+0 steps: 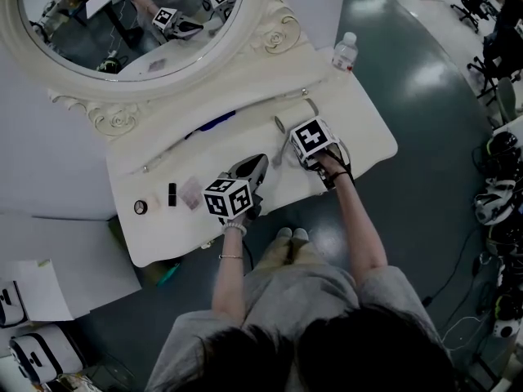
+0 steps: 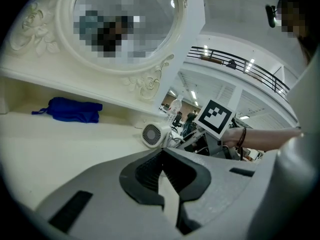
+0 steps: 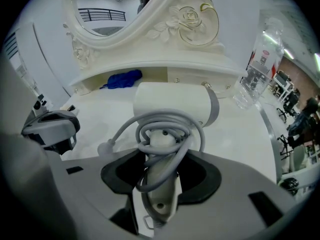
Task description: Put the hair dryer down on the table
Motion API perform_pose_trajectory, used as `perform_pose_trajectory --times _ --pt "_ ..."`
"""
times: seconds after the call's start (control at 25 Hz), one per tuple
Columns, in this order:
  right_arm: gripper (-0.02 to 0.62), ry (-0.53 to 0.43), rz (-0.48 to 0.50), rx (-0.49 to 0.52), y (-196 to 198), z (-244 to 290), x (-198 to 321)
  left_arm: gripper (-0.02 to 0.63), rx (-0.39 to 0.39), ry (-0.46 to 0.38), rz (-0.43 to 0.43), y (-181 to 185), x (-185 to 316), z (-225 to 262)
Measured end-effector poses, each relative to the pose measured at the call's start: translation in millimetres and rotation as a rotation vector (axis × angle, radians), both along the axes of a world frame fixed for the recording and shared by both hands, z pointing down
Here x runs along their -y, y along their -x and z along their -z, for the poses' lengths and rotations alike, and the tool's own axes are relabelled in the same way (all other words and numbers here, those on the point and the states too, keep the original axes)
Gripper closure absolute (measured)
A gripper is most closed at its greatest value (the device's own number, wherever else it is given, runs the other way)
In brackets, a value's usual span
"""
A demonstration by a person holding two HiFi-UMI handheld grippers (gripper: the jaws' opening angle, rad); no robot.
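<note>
The white hair dryer lies with its barrel across the white vanity table, its grey cord wound round the handle. My right gripper is shut on that handle. In the head view the dryer sits just left of my right gripper, at the table's middle right. From the left gripper view its rear grille looks down at the tabletop; I cannot tell whether it rests there. My left gripper is shut and empty, near the front edge.
A water bottle stands at the back right corner. A blue cloth lies in the shelf slot under the oval mirror. A dark tube, a small ring and a pale square lie at the left.
</note>
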State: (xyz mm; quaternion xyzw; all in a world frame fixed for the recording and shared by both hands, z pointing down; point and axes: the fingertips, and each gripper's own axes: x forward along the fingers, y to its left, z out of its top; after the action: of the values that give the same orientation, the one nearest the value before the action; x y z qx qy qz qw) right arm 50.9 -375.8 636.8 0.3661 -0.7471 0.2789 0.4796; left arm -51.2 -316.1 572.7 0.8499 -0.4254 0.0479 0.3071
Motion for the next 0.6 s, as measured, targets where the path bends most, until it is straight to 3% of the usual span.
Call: perform_pose_trajectory --times 0.6 --pt "0.349 -0.094 -0.11 -0.026 -6 11 7 0.601 0.005 -0.042 0.007 17 -8 16"
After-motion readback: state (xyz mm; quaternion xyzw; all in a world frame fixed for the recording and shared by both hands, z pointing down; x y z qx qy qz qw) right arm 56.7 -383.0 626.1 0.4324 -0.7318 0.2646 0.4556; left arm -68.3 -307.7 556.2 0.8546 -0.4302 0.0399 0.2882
